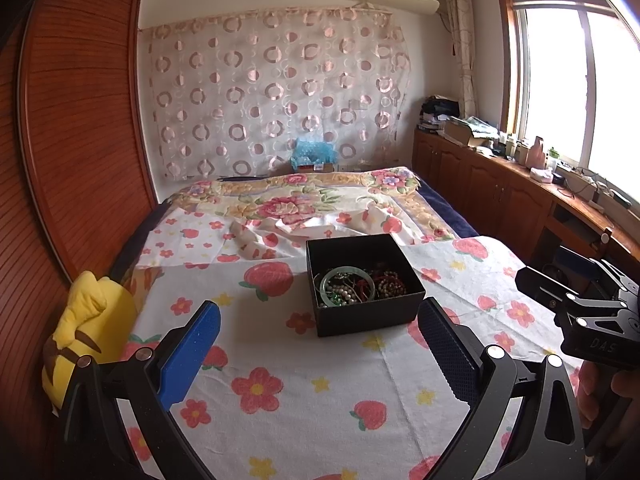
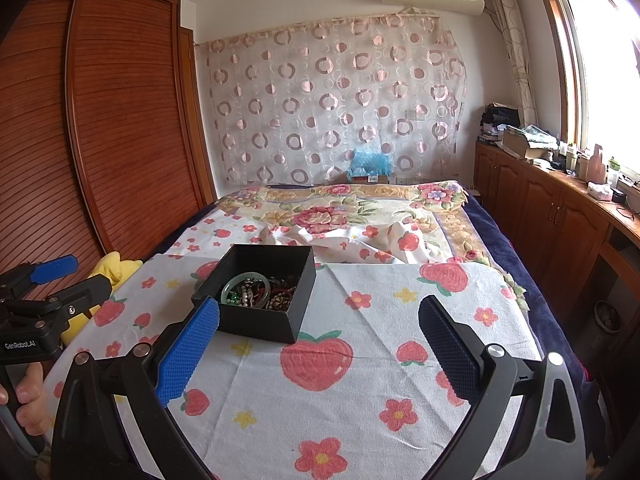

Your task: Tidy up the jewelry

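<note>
A black open box [image 1: 368, 314] [image 2: 256, 322] rests on the flower-and-strawberry cloth [image 1: 280, 360] [image 2: 360, 360] over the bed. Inside lie a pale green bangle [image 1: 348, 271] [image 2: 240, 280] and a tangle of bead strings, pearly, dark red and brown. My left gripper [image 1: 320, 320] hovers open just short of the box, nothing between its blue pads. My right gripper [image 2: 320, 316] is open too, with the box ahead to its left, by the left pad [image 2: 188, 356]. Each gripper shows at the other view's edge [image 1: 580, 304] [image 2: 44, 292].
A yellow plush toy [image 1: 88, 332] [image 2: 112, 268] lies at the bed's left edge beside a wooden wardrobe [image 1: 72, 120]. A floral quilt [image 1: 300, 200] covers the far bed. Wooden cabinets [image 2: 552, 216] with clutter run along the right under the window. A person's hand [image 2: 24, 400] grips the left handle.
</note>
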The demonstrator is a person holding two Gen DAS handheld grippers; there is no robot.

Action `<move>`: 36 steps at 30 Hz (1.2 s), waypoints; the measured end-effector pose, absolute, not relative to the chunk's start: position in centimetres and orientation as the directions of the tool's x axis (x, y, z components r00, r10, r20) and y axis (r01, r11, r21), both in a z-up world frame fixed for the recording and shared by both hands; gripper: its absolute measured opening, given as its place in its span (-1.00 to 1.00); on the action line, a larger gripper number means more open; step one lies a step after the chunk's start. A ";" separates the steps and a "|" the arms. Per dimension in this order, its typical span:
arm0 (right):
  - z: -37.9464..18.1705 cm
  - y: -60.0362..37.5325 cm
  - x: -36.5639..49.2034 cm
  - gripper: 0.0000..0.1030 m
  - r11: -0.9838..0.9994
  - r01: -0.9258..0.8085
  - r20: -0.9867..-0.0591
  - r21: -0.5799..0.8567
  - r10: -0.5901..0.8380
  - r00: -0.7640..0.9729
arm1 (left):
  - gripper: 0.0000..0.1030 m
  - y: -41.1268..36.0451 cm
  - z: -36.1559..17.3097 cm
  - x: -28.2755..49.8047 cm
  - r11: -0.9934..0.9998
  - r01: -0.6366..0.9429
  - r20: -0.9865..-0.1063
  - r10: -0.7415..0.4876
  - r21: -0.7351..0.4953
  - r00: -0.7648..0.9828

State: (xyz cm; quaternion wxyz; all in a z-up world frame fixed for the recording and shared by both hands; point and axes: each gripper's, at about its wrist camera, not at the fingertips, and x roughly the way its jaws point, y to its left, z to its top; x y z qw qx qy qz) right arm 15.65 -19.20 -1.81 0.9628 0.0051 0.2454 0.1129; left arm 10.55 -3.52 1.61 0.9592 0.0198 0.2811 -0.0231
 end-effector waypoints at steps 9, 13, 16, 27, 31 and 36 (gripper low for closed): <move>-1.8 -18.8 15.6 0.95 0.975 -0.212 -0.470 0.065 0.217 0.856 | 0.85 -3.5 1.5 10.5 0.998 0.054 -0.540 -0.033 0.024 0.841; -1.8 -18.8 15.6 0.95 0.975 -0.213 -0.469 0.066 0.219 0.856 | 0.85 -3.6 1.5 10.5 0.998 0.055 -0.540 -0.032 0.026 0.841; -1.8 -18.9 15.6 0.95 0.975 -0.213 -0.469 0.067 0.219 0.856 | 0.85 -3.4 1.5 10.5 0.998 0.056 -0.535 -0.033 0.026 0.844; -1.8 -18.7 15.6 0.95 0.974 -0.214 -0.469 0.068 0.221 0.855 | 0.85 -4.5 2.1 10.7 0.998 0.053 -0.535 -0.032 0.024 0.844; -1.9 -18.7 15.6 0.95 0.974 -0.215 -0.469 0.068 0.221 0.855 | 0.85 -4.5 2.1 10.7 0.998 0.054 -0.535 -0.032 0.024 0.844; -1.9 -18.8 15.6 0.95 0.974 -0.214 -0.468 0.068 0.221 0.856 | 0.85 -4.4 2.1 10.7 0.998 0.053 -0.535 -0.032 0.024 0.844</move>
